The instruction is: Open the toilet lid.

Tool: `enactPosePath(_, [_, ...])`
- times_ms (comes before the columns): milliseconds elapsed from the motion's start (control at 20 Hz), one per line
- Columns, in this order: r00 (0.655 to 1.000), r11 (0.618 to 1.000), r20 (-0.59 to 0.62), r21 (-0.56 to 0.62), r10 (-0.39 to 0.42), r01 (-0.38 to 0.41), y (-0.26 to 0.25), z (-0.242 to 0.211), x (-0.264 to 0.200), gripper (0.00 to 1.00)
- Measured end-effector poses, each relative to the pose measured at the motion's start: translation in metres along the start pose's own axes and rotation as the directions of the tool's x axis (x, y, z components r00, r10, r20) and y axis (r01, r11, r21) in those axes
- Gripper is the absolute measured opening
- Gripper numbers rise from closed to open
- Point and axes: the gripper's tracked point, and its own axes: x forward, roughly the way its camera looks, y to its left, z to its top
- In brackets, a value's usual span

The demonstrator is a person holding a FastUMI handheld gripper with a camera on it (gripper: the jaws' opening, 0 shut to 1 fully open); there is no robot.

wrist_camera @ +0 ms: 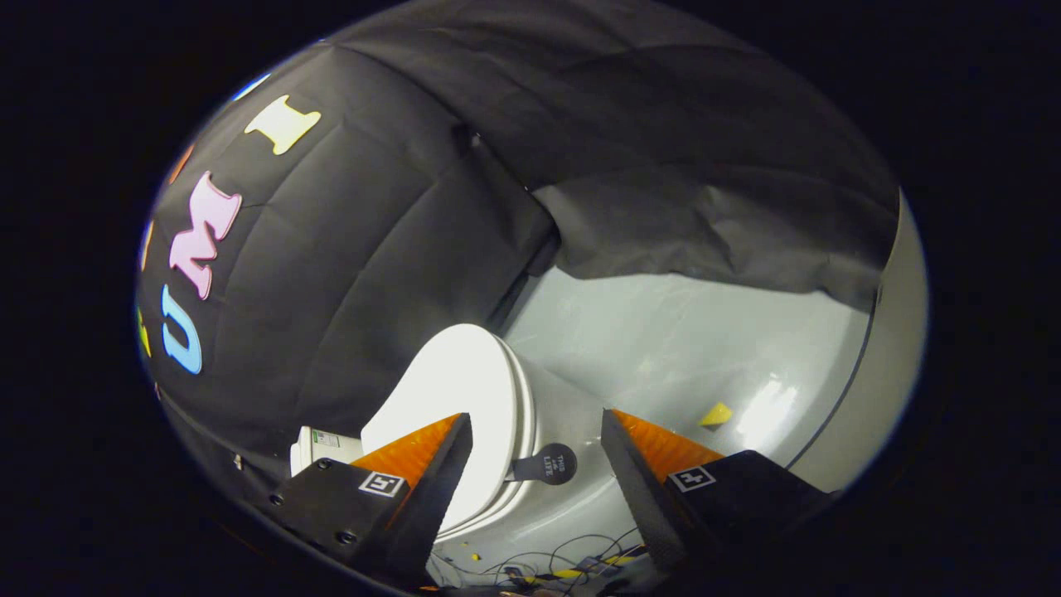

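Note:
A white toilet (464, 414) stands on the grey floor against the black cloth wall, its lid (452, 390) lying closed on the seat. A small dark round lift tab (547, 464) sticks out from the lid's edge, in the gap between my fingers and somewhat beyond them. My gripper (535, 464) is open, nothing held; one finger (431, 464) overlaps the lid's near part in the image, the other finger (655, 464) is off to the side over the floor. The tank (319, 446) peeks out behind the lid.
A small yellow scrap (716, 414) lies on the grey floor (680, 348) beyond the toilet. Loose cables and yellow-black tape (564, 568) sit on the floor near the bowl's base. Black cloth (704, 215) hangs down over the floor's far side.

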Motion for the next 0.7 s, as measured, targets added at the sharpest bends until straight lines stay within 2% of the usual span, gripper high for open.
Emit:
enactPosePath(200, [0.997,0.995,-0.082,0.095,0.006,0.002,-0.017,-0.027,0.021,0.99])
enactPosePath(450, [0.985,0.989,-0.169,0.148,0.023,0.002,-0.026,-0.06,0.038,0.97])
enactPosePath(600, [0.98,0.987,-0.197,0.159,0.026,0.006,-0.029,-0.071,0.045,0.84])
enactPosePath(700, [0.979,0.985,-0.197,0.174,0.054,-0.019,-0.025,-0.07,0.047,0.66])
